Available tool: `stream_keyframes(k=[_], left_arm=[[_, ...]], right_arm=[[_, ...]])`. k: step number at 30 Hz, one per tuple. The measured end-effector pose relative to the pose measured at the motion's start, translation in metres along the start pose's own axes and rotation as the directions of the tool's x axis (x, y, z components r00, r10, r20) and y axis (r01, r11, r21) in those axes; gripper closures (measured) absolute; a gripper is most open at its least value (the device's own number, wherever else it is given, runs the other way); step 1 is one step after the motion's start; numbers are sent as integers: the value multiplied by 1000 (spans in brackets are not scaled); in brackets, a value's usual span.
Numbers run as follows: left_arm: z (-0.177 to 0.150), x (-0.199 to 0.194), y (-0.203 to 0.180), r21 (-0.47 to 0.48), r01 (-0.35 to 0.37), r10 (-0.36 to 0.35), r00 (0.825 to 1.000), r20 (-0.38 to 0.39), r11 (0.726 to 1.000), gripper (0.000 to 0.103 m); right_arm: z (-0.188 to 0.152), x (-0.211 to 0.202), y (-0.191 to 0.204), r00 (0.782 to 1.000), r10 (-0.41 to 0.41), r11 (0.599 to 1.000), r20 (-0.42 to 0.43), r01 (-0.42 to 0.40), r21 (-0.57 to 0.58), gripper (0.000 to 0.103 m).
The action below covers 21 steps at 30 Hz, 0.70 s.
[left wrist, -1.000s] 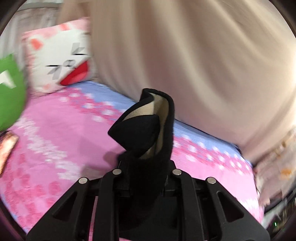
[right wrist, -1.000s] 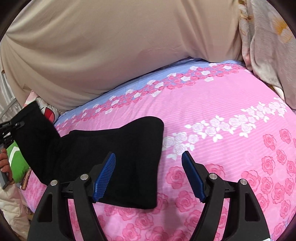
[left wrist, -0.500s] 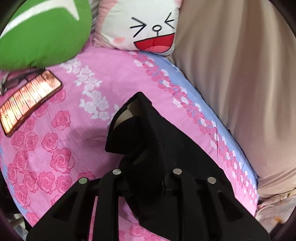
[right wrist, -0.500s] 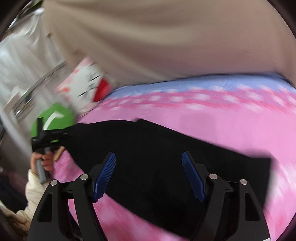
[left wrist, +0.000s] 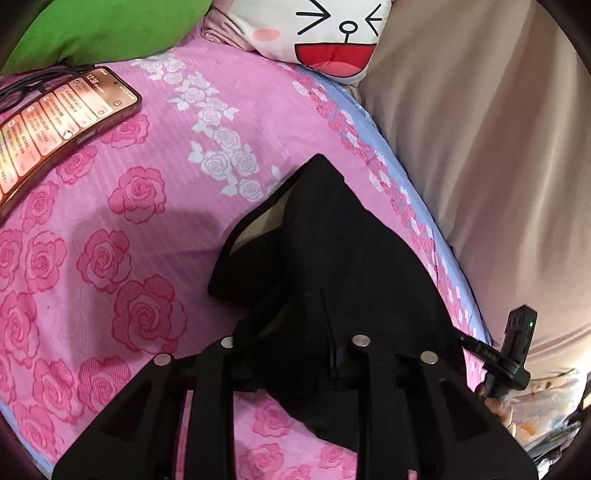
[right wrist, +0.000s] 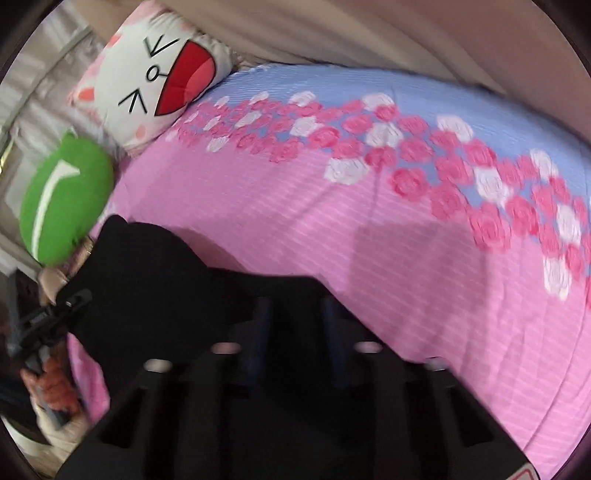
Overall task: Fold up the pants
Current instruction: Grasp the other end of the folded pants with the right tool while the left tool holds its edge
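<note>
- The left gripper [left wrist: 295, 350] has black cloth bunched between its narrow-set jaws; they are opening a little at this moment, yet the fabric is pinched there and rises in a peak ahead of the fingers.
- The right gripper [right wrist: 295, 325] is closed tight on another part of the same cloth; its blue pads [right wrist: 263, 325] stand close together with black fabric between and over them, though the view is blurred.
- The pants [left wrist: 332, 266] stretch from one gripper to the other, so their long axis runs between the two hands, roughly along the bed's length rather than across it.
- In the right wrist view the left tool and the hand [right wrist: 51, 384] holding it sit at the far left, toward the pillow end of the bed [right wrist: 295, 206], with the cloth spanning back to the right jaws.
- Beyond the left gripper, toward the head of the bed, lie a phone [left wrist: 62, 122], a green cushion [left wrist: 92, 29] and a cartoon-face pillow [left wrist: 325, 33]; the beige curtain [left wrist: 480, 147] hangs along the far side edge.
- Judgement: the coming fold turns on that span. The left end is nearer the pillows, the right end lies toward the bed's middle, so bringing one end onto the other means travelling along this axis over bare sheet.
- Risk, as I judge it: the phone lies near the left end's landing zone.
</note>
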<state>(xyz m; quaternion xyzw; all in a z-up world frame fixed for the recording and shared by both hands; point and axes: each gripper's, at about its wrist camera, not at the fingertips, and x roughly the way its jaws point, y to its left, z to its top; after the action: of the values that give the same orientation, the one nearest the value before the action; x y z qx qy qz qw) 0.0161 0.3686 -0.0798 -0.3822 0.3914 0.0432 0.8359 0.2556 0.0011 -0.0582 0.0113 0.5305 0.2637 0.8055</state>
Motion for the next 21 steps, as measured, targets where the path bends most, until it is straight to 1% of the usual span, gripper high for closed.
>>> stream_keyframes(k=[1, 2, 4, 6, 7, 8, 9, 10, 12, 13, 14, 15, 17, 18, 19, 21], left_arm=[[0, 1, 1, 2, 7, -7, 1000, 0, 1000, 78], [0, 2, 2, 7, 14, -14, 1000, 1, 1000, 77], [1, 3, 4, 9, 24, -24, 1000, -1, 1000, 73], [2, 7, 7, 1, 39, -39, 999, -3, 999, 68], [2, 7, 8, -1, 49, -49, 999, -1, 999, 65], [3, 8, 8, -2, 56, -56, 998, 0, 998, 65], [4, 9, 8, -3, 58, -58, 998, 2, 998, 64], [5, 10, 8, -5, 59, -59, 998, 3, 998, 65], [7, 11, 10, -21, 73, -73, 997, 0, 997, 66], [8, 11, 12, -27, 80, -80, 997, -3, 996, 66], [9, 12, 13, -34, 91, -91, 996, -5, 995, 66], [9, 12, 15, -41, 99, -99, 995, -6, 994, 66], [11, 13, 15, -40, 104, -104, 995, -10, 994, 66], [11, 13, 14, -35, 99, -100, 995, -11, 994, 66], [11, 14, 13, -34, 95, -95, 995, -11, 995, 65], [11, 15, 10, -29, 85, -85, 996, -12, 996, 63]], right_arm=[[3, 0, 3, 999, -28, 1000, 17, 28, -6, 96], [7, -2, 5, 999, -37, 999, 38, 37, 2, 97], [13, -6, 2, 996, -53, 998, 77, 51, 20, 98], [14, 9, -6, 995, -79, 996, 59, 76, 50, 98], [14, 16, -10, 996, -72, 995, 61, 67, 68, 98], [14, 12, -11, 995, -67, 995, 68, 62, 75, 98], [14, 1, -11, 993, -66, 994, 96, 56, 94, 98], [13, -12, -11, 990, -60, 992, 130, 46, 114, 95], [4, -45, -6, 977, -42, 992, 211, 16, 124, 93], [-6, -66, 1, 964, -54, 994, 260, 26, 109, 93], [-21, -84, 8, 952, -83, 994, 294, 60, 87, 93], [-38, -98, 14, 945, -106, 994, 310, 88, 71, 93], [-68, -112, 14, 942, -131, 991, 311, 113, 75, 86], [-84, -116, 12, 943, -144, 988, 299, 122, 91, 86], [-104, -120, 4, 942, -176, 982, 286, 146, 124, 86], [-141, -130, -11, 942, -200, 970, 269, 151, 191, 85]])
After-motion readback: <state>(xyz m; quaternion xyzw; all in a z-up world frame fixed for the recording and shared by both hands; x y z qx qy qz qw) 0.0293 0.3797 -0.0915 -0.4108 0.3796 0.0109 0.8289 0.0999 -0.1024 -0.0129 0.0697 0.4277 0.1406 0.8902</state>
